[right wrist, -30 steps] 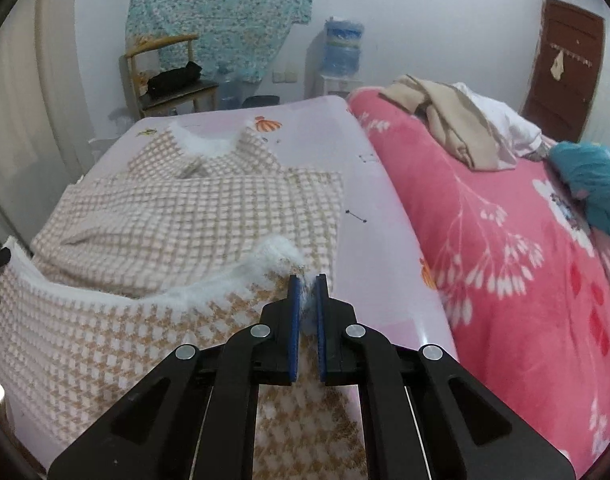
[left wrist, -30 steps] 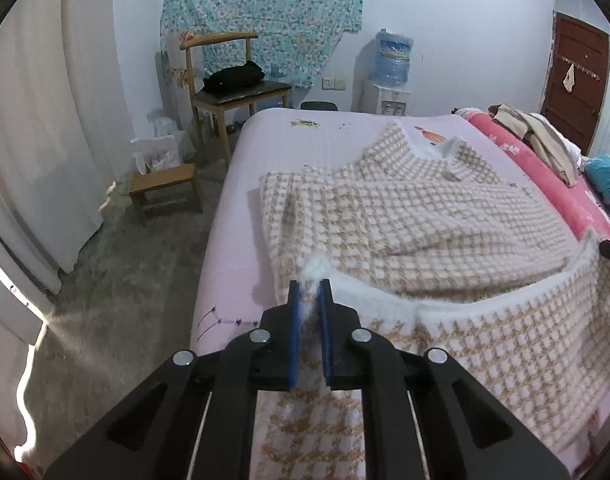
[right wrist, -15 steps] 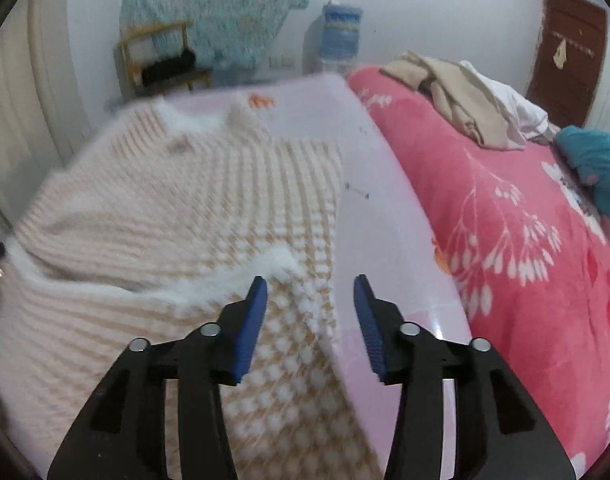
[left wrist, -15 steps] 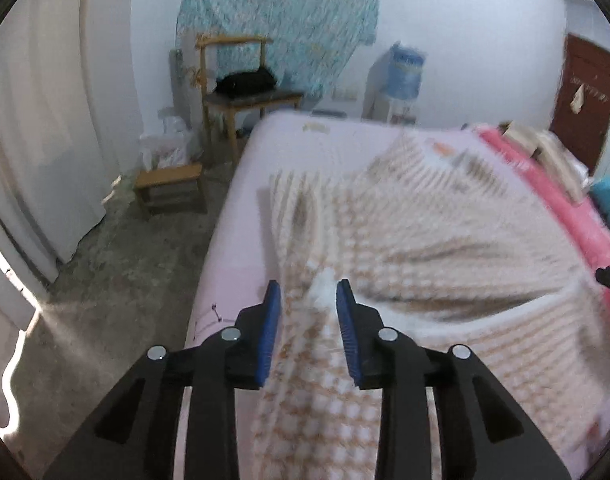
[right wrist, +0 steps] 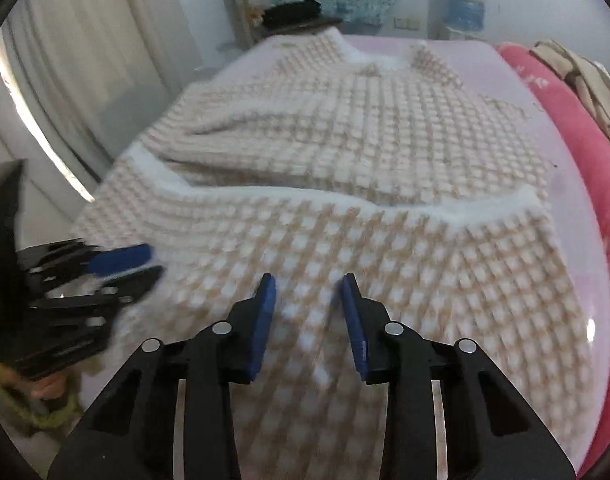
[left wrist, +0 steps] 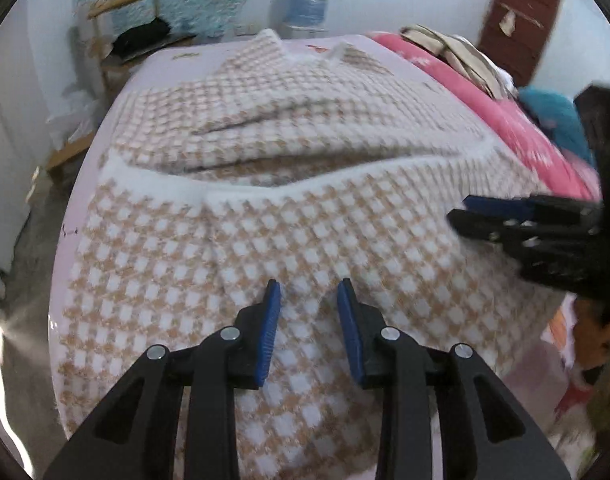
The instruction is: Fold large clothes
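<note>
Hovering with jaws apart and empty, the left gripper (left wrist: pixel 309 300) and right gripper (right wrist: pixel 309 296) hang over the checked garment (left wrist: pixel 289 184), which lies spread on the bed (left wrist: pixel 105 132), its near part apparently folded up toward the middle. Motion blur obscures how neatly the white-trimmed hem (right wrist: pixel 345 200) lies.

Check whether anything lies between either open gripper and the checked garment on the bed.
Nothing visible does. The left gripper and right gripper both hang open directly over the folded checked garment, with only bare fabric between their fingers.
</note>
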A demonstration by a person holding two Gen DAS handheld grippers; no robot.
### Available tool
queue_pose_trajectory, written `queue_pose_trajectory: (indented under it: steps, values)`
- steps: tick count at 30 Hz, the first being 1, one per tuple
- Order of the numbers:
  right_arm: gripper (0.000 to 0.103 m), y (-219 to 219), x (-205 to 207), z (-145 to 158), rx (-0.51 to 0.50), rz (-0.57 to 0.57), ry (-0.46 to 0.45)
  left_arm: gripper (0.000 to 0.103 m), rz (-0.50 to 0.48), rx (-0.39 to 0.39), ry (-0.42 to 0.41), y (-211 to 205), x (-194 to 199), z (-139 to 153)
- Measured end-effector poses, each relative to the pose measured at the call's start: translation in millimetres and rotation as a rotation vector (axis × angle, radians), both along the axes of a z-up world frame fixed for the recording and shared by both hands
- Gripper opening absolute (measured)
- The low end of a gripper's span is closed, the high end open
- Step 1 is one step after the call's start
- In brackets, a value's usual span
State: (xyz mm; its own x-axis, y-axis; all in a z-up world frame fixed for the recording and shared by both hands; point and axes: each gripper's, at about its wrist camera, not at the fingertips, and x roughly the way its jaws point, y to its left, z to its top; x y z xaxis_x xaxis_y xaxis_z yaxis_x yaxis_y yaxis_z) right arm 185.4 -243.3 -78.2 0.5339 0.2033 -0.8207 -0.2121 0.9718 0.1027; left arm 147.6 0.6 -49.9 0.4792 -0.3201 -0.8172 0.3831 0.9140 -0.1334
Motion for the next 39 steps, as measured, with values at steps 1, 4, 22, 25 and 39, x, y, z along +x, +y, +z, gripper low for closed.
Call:
queue_pose_trajectory:
  steps: [1,4,22,25,39]
  values:
    - [0.032,-1,3,0,0.003,-0.009,0.001,0.03,0.017,-0.01,0.008,0,3,0]
    - [0.029,-6,8,4,0.018,-0.036,0.011,0.03,0.032,-0.029,0.007,3,6,0]
    - [0.023,24,-90,6,-0.06,0.098,-0.005,0.028,0.025,-0.039,-0.052,14,-4,14]
    - [0.023,23,-90,4,-0.055,0.096,-0.012,0.028,-0.11,-0.117,-0.112,16,-31,41]
    - [0.026,-8,-100,14,-0.087,-0.02,-0.032,0.031,-0.151,-0.084,0.0,1,-51,7]
